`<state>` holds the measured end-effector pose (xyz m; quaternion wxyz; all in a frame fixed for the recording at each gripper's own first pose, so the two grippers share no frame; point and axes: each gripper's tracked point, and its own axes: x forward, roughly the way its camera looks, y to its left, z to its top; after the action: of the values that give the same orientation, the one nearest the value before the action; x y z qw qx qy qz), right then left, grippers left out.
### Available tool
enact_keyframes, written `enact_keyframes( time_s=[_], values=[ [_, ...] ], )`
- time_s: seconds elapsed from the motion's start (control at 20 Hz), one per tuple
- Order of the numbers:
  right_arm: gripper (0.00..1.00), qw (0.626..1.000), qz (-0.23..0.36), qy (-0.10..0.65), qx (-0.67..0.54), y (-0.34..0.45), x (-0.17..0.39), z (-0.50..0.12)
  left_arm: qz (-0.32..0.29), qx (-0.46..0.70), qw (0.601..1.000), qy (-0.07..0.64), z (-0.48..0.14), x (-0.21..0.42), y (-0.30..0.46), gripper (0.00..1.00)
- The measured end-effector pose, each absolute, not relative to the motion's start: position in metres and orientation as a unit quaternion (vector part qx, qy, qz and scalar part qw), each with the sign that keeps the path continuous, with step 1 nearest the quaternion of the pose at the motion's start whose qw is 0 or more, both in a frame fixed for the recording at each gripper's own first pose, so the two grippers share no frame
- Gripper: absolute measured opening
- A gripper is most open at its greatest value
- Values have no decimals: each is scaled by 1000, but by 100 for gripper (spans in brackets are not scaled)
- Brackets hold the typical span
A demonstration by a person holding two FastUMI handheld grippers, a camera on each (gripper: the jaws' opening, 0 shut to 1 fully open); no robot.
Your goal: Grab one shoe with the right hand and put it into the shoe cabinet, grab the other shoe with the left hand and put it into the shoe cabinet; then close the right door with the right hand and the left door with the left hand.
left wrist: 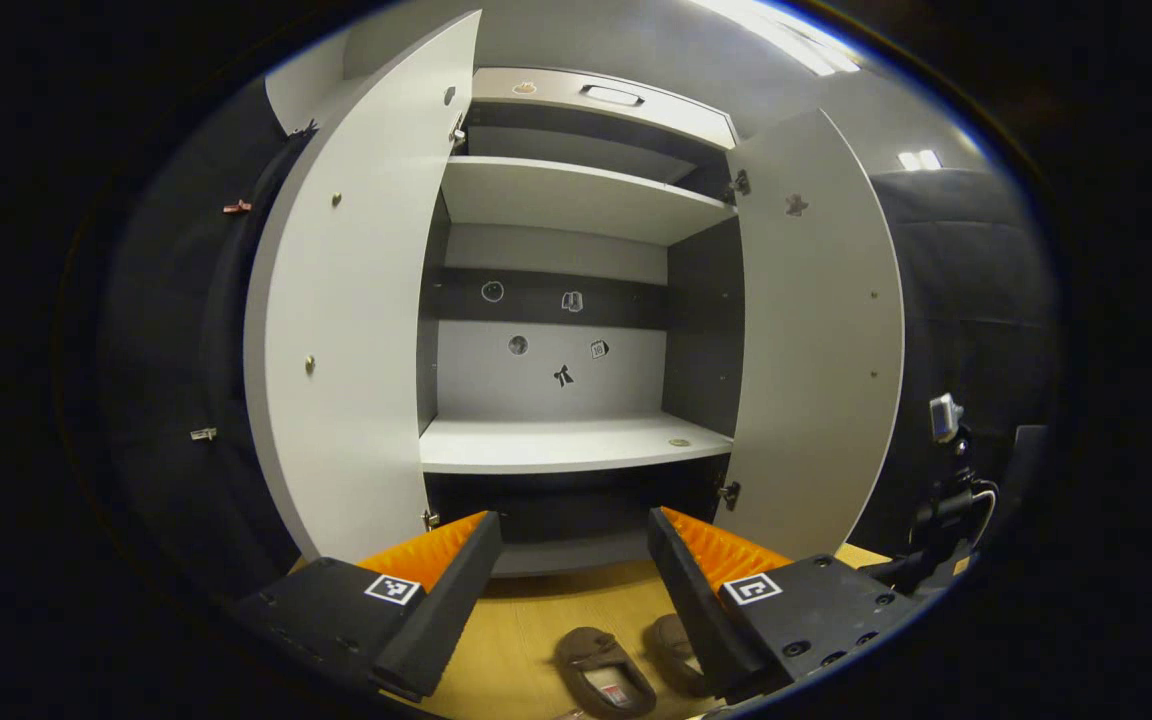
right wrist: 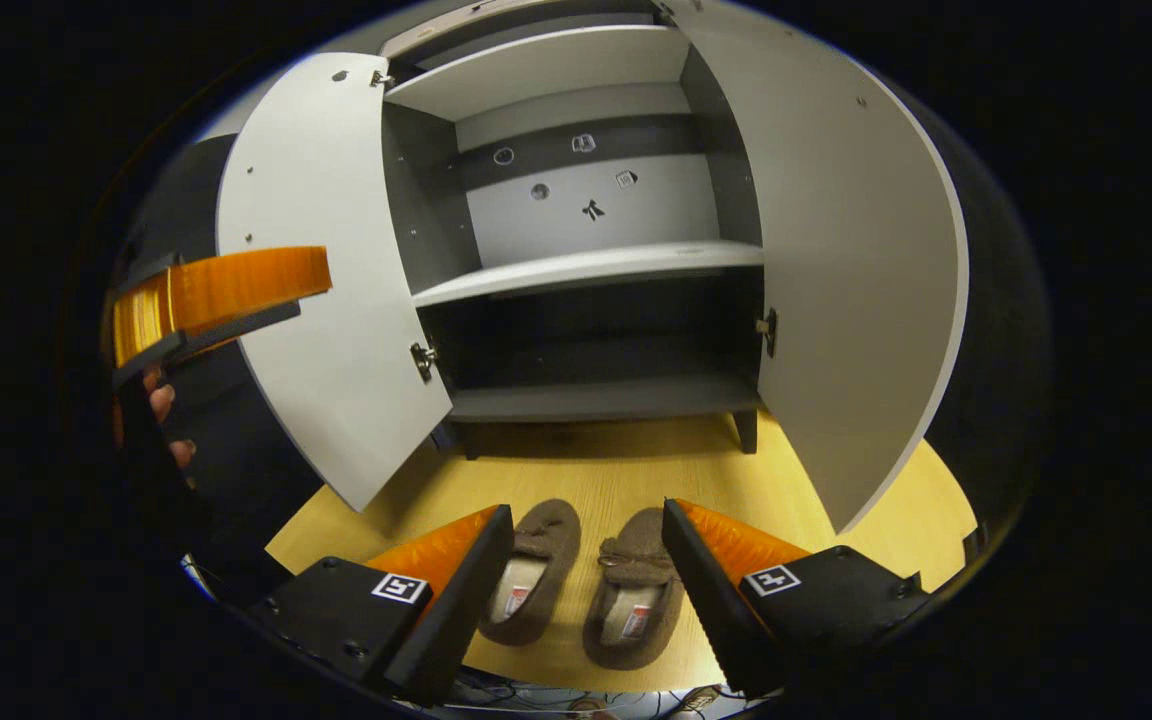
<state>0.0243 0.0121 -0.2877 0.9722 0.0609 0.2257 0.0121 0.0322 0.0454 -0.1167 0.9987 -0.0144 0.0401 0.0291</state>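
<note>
Brown shoes (right wrist: pixel 586 585), grey cabinet (right wrist: pixel 576 210), yellow floor (right wrist: pixel 626 465)

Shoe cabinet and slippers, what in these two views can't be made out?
- Right slipper, left gripper view: its outer side is hidden behind one finger of the left gripper.
- Slipper insole label, right gripper view: too small to tell.
- Shoe cabinet bottom compartment, both views: back wall lost in shadow.
- Stickers on the cabinet's back panel, left gripper view: too small to identify.
- Cabinet top, right gripper view: cut off by the image edge.
</note>
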Motion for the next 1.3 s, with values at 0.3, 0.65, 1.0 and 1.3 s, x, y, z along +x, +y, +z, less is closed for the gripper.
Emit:
enact_keyframes(
  time_s=[0.3, 0.65, 1.0, 1.3],
  values=[
    [98, 962, 10, 261, 82, 16, 23, -355, 30, -34, 997, 64, -169, 43, 45, 94],
    [97, 947, 14, 308, 89, 27, 25, -415, 40, -56, 994, 89, -207, 40, 51, 94],
    [80, 948, 0, 314, 57, 20, 51, -447, 32, -36, 993, 107, -223, 42, 62, 94],
    [63, 947, -41, 314, 45, 9, 82, -465, 28, -30, 992, 115, -233, 50, 71, 94]
  ],
)
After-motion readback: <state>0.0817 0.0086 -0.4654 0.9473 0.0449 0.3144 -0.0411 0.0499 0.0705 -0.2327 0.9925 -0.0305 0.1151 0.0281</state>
